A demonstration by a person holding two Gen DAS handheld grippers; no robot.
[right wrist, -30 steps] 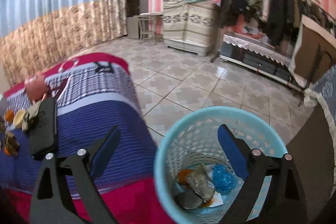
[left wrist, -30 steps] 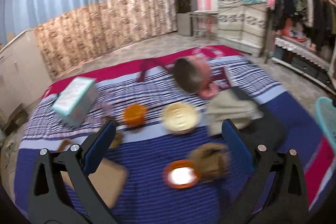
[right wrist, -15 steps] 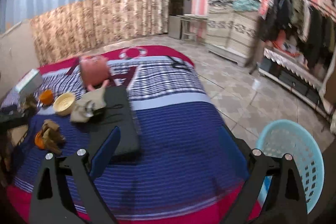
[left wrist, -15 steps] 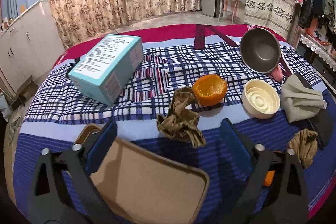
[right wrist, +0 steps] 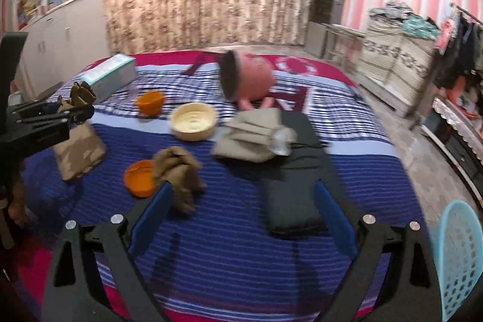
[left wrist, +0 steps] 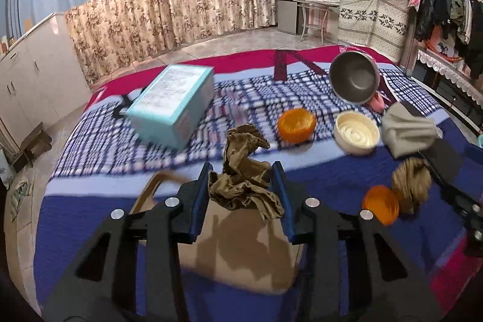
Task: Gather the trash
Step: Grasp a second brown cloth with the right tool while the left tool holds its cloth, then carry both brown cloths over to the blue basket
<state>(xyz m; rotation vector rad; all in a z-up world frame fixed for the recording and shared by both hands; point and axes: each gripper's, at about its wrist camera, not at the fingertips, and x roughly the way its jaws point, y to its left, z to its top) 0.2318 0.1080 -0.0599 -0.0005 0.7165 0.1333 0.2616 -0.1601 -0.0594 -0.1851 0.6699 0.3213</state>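
A crumpled brown paper [left wrist: 244,159] sits between the blue pads of my left gripper [left wrist: 241,171], above a flat brown paper bag [left wrist: 241,246] on the striped bed. The jaws are closing, and both pads touch the paper's sides. From the right wrist view the left gripper [right wrist: 75,110] shows at the far left, with the paper [right wrist: 80,94] sticking up out of it. My right gripper [right wrist: 243,189] hangs open over the bed's near side with nothing between its fingers. A second brown paper wad [right wrist: 178,174] and an orange lid [right wrist: 140,177] lie just beyond its left finger.
An orange peel half [left wrist: 296,124], a cream bowl [left wrist: 356,133], a teal box [left wrist: 172,104] and a tipped pink pot [right wrist: 247,77] lie farther back. A grey cloth [right wrist: 250,138] rests on a black pad [right wrist: 295,195]. A light blue basket [right wrist: 462,255] stands on the floor, right.
My left gripper moved forward over the paper bag and its jaws narrowed onto the crumpled paper. My right gripper swung from above the basket to over the bed.
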